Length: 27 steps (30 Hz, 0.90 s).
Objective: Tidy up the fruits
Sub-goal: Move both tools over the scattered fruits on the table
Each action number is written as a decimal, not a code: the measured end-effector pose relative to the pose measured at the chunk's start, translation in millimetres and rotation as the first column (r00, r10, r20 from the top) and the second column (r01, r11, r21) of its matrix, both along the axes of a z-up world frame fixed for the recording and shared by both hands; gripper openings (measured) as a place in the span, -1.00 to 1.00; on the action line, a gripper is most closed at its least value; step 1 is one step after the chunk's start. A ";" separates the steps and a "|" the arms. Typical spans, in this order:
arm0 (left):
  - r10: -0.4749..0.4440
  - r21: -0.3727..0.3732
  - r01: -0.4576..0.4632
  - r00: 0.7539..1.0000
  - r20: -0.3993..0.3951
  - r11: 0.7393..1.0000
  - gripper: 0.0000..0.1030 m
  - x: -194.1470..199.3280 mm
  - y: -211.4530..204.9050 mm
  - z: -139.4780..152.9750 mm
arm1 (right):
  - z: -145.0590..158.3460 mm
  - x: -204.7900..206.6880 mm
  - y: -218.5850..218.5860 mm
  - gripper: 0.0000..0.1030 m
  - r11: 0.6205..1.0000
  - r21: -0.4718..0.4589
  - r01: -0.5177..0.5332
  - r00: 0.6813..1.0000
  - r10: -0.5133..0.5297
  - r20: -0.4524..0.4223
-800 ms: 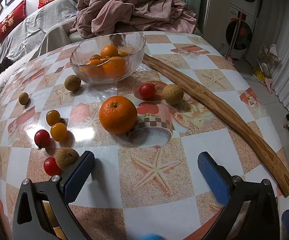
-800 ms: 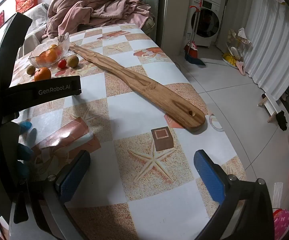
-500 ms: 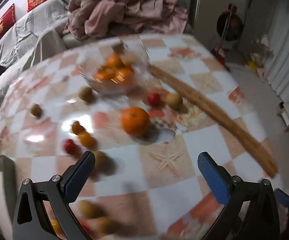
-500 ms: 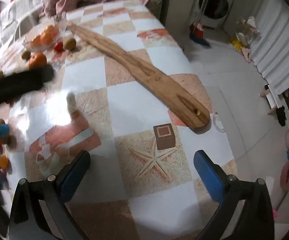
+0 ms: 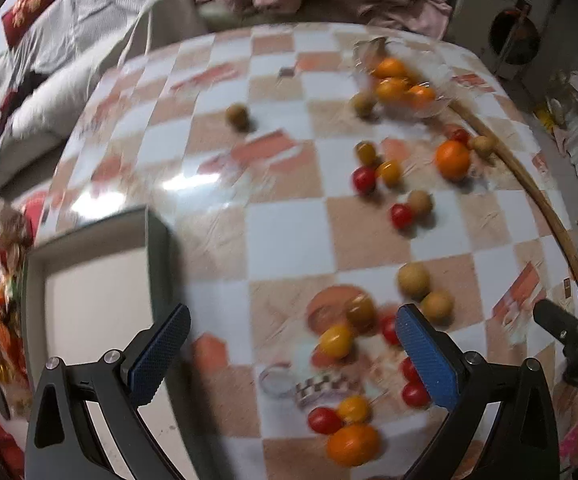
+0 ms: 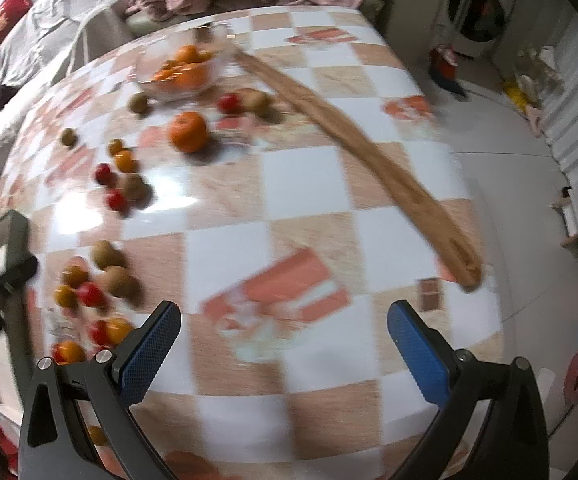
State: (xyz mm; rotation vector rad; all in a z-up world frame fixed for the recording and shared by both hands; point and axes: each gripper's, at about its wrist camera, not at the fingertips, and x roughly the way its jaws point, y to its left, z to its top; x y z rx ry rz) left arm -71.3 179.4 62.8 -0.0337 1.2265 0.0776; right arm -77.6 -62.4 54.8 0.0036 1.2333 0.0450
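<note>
Both the left hand-held gripper [image 5: 293, 354] and right hand-held gripper [image 6: 283, 346] gape empty over bare checkered tabletop [image 6: 229, 252], blurred scattered fruits [image 5: 373, 172] lying toward its left edge

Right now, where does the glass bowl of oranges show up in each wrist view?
Left wrist: the glass bowl sits upper right, at the table's far side.
Right wrist: the glass bowl sits upper left of centre.
Shared landmark: the long wooden board starts beside the bowl in both.
</note>
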 end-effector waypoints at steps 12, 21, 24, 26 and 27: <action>0.030 -0.013 -0.030 0.999 -0.034 0.999 1.00 3.8 16.1 -5.2 | 8.1 14.9 42.9 1.00 0.998 0.037 -0.058 0.997 0.060 -0.041; 0.029 -0.010 -0.029 0.998 -0.047 1.000 1.00 7.3 13.7 -7.8 | 3.8 18.7 53.5 1.00 0.995 -0.003 -0.103 0.993 0.102 -0.066; 0.027 -0.008 -0.027 0.999 -0.045 1.000 1.00 8.0 11.6 -7.3 | 2.5 19.3 55.5 1.00 0.994 -0.007 -0.112 0.991 0.111 -0.068; 0.023 -0.007 -0.023 0.999 -0.044 1.000 1.00 8.4 10.3 -7.4 | 1.3 20.4 55.6 1.00 0.993 -0.016 -0.113 0.991 0.112 -0.072; 0.022 -0.006 -0.023 0.999 -0.044 1.000 1.00 8.6 9.3 -7.5 | 0.7 20.8 55.0 1.00 0.993 -0.017 -0.113 0.991 0.112 -0.073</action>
